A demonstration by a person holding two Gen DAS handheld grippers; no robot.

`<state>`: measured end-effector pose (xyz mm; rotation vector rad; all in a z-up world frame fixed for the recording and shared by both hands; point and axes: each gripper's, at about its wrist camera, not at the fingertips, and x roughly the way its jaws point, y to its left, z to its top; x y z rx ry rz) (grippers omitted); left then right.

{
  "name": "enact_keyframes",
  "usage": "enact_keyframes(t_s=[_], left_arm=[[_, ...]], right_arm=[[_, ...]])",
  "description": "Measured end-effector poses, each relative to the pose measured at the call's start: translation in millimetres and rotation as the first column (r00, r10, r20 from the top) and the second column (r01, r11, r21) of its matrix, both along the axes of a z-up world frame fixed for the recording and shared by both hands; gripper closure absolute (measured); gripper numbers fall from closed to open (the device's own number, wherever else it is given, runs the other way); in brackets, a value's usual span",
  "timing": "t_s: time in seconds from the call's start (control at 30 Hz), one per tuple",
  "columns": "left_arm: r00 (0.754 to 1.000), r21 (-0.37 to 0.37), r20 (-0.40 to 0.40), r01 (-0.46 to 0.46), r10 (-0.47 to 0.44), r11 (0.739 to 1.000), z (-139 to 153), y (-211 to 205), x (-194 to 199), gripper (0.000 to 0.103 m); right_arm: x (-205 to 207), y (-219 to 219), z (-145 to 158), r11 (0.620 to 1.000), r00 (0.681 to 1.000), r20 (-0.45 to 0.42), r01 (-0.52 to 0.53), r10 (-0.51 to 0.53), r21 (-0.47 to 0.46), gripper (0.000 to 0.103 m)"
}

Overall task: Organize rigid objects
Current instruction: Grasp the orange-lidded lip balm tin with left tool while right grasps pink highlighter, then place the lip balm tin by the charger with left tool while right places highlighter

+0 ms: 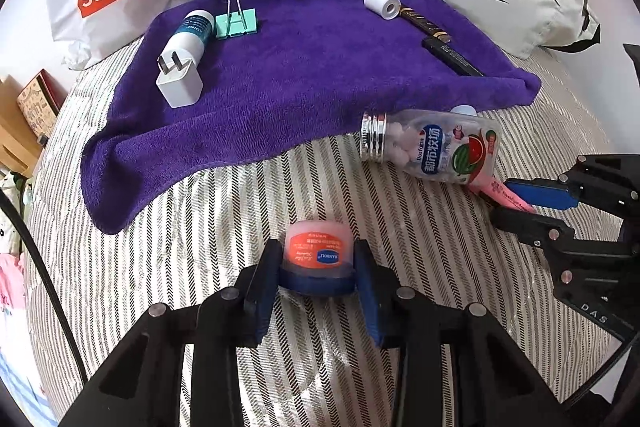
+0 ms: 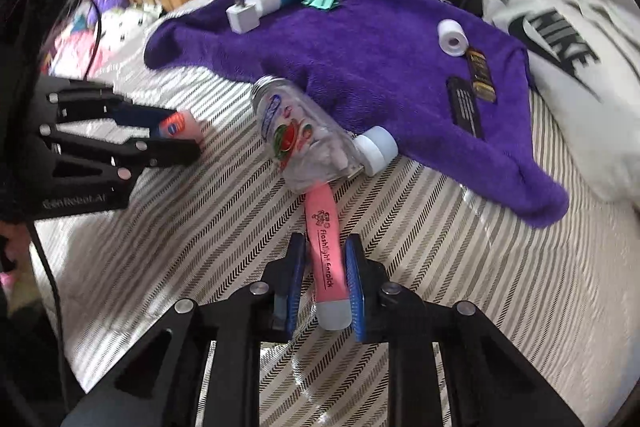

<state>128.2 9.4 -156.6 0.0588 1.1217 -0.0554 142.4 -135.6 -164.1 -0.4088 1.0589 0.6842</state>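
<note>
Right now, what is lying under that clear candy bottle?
The pink tube runs under the clear candy bottle, its near end between the right gripper pads. The tube's far end is hidden beneath the bottle.

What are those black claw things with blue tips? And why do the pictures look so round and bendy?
They are grabbers that a person holds, one in each hand. Each carries a wide, round-eyed camera looking along its fingers, which bends the picture. One picture is from the left grabber, the other from the right. The left gripper is squeezing a little orange jar. The right gripper is pinching a pink tube, whose far end lies under a clear candy bottle on the striped bed cover. On the purple towel lie a white charger, a green clip, a paper roll and more small things.
</note>
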Motion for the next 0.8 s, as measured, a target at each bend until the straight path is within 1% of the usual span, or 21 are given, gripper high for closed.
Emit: enact_keyframes(t_s=[0.1,0.2,0.33,0.43,0.47,0.53,0.63,0.8], left_arm=[[1.0,0.001,0.013,-0.01,0.01,1.0,-0.1,0.2,-2.4,0.068],[1.0,-0.007,0.017,-0.017,0.017,1.0,1.1,2.1,-5.8,0.068],[1.0,-0.002,0.01,-0.022,0.022,1.0,2.1,0.6,-5.7,0.068],[1.0,0.001,0.017,0.002,-0.002,1.0,1.9,-0.2,-5.7,0.068],[1.0,-0.002,0.018,0.009,-0.009,1.0,2.0,0.1,-4.7,0.068],[1.0,-0.007,0.012,0.025,-0.025,1.0,2.9,1.3,-6.8,0.068],[1.0,-0.012,0.003,0.029,-0.029,0.999,3.3,4.3,-14.2,0.068],[0.999,0.014,0.015,0.031,-0.031,0.999,2.3,0.8,-19.5,0.068]], right_arm=[[-2.8,0.2,-0.7,1.0,1.0,0.015,-0.016,0.016,-0.003,0.082],[1.1,-4.0,-0.4,1.0,1.0,-0.021,0.003,-0.003,0.021,0.081],[3.1,0.3,0.3,1.0,0.999,-0.04,0.019,-0.019,-0.014,0.082],[0.2,6.1,0.8,0.999,1.0,-0.022,0.008,-0.009,-0.051,0.084],[0.4,7.1,0.7,0.999,1.0,-0.023,0.007,-0.008,-0.054,0.087],[1.1,8.3,1.5,0.998,0.999,-0.044,0.019,-0.022,-0.058,0.088],[0.5,1.3,4.2,0.995,0.995,-0.074,0.064,-0.069,-0.073,0.088],[-11.2,-25.8,5.7,0.977,0.974,-0.093,0.201,-0.207,-0.068,0.088]])
